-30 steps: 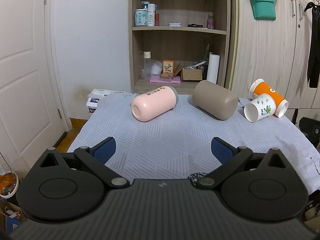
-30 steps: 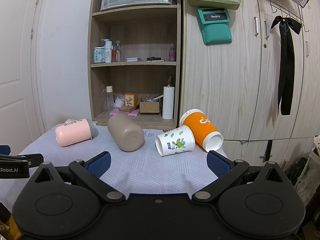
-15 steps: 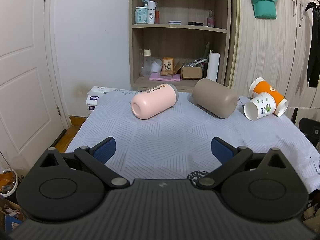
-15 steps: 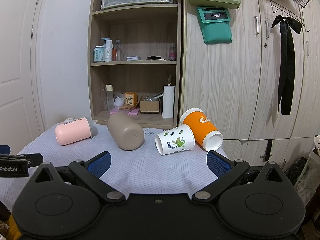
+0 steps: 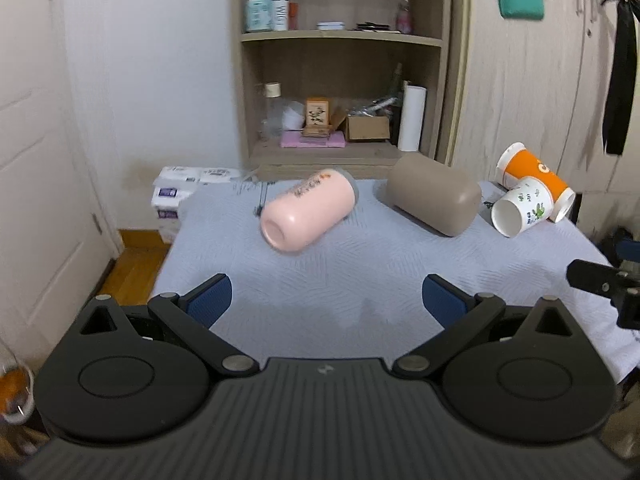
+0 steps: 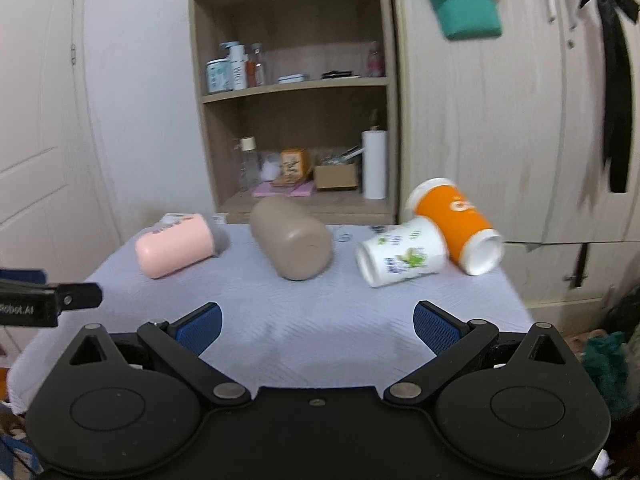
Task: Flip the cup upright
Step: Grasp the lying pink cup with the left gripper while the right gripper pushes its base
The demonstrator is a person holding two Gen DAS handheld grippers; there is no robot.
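Observation:
Several cups lie on their sides on the grey-clothed table (image 5: 360,280): a pink cup (image 5: 308,214), a taupe cup (image 5: 434,198), a white printed paper cup (image 5: 522,212) and an orange paper cup (image 5: 534,174) leaning on it. They also show in the right wrist view: pink cup (image 6: 174,246), taupe cup (image 6: 292,238), white cup (image 6: 402,252), orange cup (image 6: 460,224). My left gripper (image 5: 326,300) is open and empty, short of the pink cup. My right gripper (image 6: 316,326) is open and empty, short of the taupe and white cups.
A wooden shelf unit (image 5: 340,80) with bottles and boxes stands behind the table, wardrobe doors (image 6: 500,120) to its right, a white door (image 5: 36,160) on the left. Tissue packs (image 5: 176,188) sit by the table's far left corner.
Both grippers have moved forward and tilted down over the table; the cups look closer. The right gripper's finger now shows at the right edge of the left view. No cup has moved.

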